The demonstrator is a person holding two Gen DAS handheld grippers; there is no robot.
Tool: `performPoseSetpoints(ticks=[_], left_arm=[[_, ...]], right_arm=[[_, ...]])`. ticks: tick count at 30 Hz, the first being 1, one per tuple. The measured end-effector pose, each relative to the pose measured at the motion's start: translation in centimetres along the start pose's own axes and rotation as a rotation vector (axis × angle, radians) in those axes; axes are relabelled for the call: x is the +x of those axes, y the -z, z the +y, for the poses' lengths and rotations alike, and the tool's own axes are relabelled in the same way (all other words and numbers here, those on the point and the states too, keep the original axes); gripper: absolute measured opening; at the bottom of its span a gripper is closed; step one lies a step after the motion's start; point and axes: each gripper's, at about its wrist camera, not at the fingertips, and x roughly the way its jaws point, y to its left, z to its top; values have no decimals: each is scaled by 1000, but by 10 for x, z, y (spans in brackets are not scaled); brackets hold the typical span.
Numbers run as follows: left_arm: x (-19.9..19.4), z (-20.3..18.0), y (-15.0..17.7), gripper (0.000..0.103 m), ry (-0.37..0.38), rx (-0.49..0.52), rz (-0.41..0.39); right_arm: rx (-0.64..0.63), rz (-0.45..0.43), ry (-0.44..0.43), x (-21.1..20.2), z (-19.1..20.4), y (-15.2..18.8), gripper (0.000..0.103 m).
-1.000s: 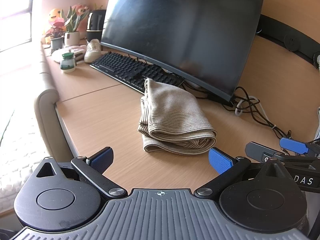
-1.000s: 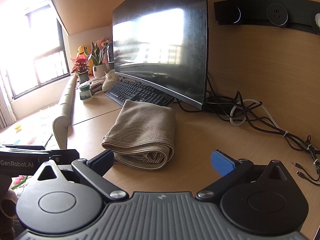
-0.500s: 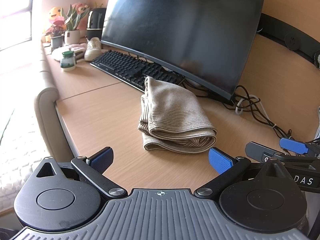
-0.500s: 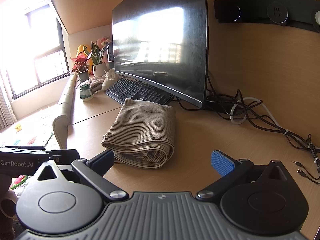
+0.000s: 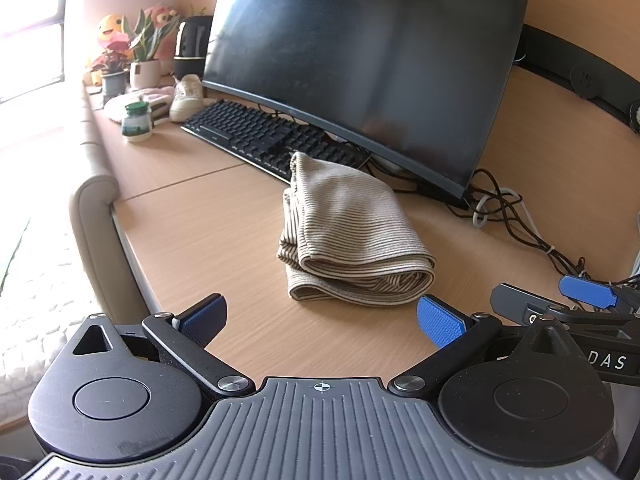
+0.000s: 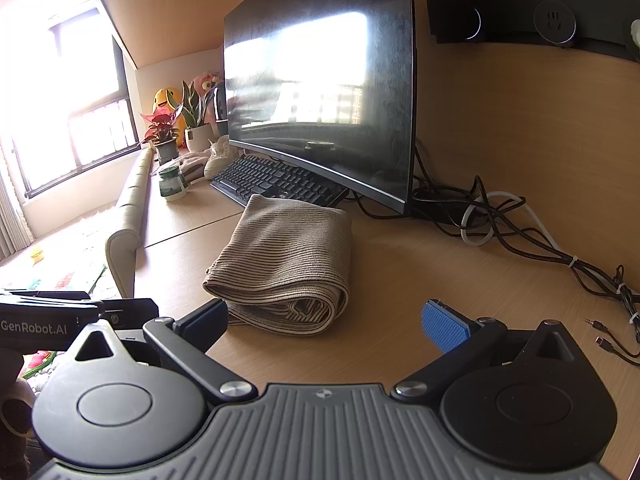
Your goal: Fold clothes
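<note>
Left gripper (image 5: 320, 318), lettered "GenRobot.AI", and right gripper (image 6: 324, 320): jaws wide, empty, near folded garment (image 5: 352, 240)

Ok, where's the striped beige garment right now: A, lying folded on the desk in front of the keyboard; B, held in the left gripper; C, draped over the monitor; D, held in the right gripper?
A: the striped beige garment lies folded on the desk in front of the keyboard, with the left gripper and the right gripper both open and empty.
</note>
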Motion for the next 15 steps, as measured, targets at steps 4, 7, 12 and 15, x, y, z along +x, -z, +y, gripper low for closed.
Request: performPoseSetpoints(ticks=[4,7,12,15], left_arm=[[-1,-1,0,103,-2,1,0],[-1,-1,0,103,-3,1,1],[-1,-1,1,103,-4,2,1],[0,0,1,103,-4,2,3]], right_arm=[[0,1,0,0,0,0,103],[-1,1,-1,1,0,1,103],[-2,2,-1,1,1,1,103],[0,4,-3,2,0,1,103]])
